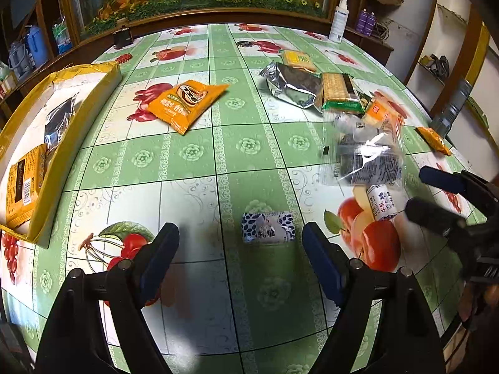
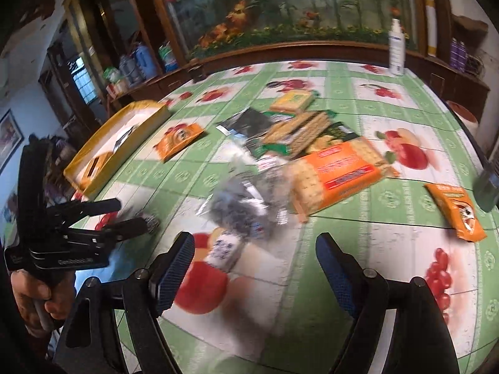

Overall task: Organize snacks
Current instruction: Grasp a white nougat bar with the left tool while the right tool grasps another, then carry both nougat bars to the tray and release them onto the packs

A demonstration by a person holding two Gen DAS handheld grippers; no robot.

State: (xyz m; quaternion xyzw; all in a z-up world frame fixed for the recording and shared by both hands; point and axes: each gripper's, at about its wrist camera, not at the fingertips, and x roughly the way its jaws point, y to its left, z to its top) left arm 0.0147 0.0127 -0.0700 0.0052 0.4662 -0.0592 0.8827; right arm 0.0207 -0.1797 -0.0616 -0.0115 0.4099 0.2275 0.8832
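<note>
Left claw hovering over the worktop with its 2 fingers spread wide, pinching nothing. Lying flat between those fingers, touching neither: a small blue-and-white patterned packet. Sitting at the left edge: a yellow tray, holding an orange packet and a silvery dark pouch. Resting alone on the green cloth beyond the tray: an orange snack bag. Crowding the far right: a silver foil bag, a cracker sleeve with a green end, a yellow biscuit pack and a clear wrapper with dark contents, blurred. Showing at the right edge: right claw, its fingers apart, near a white-and-blue tube-like snack.

Right claw pointing down at the worktop, fingers spread, gripping nothing. Lying just beyond its left finger: the white-and-blue snack, blurred. Farther out: the clear wrapper, a big orange cracker pack, and off to the right a separate orange bag. Sitting far left: the yellow tray. Coming in from the left, held in a hand: left claw, fingers parted around nothing. Standing at the back edge: a white spray bottle.
</note>
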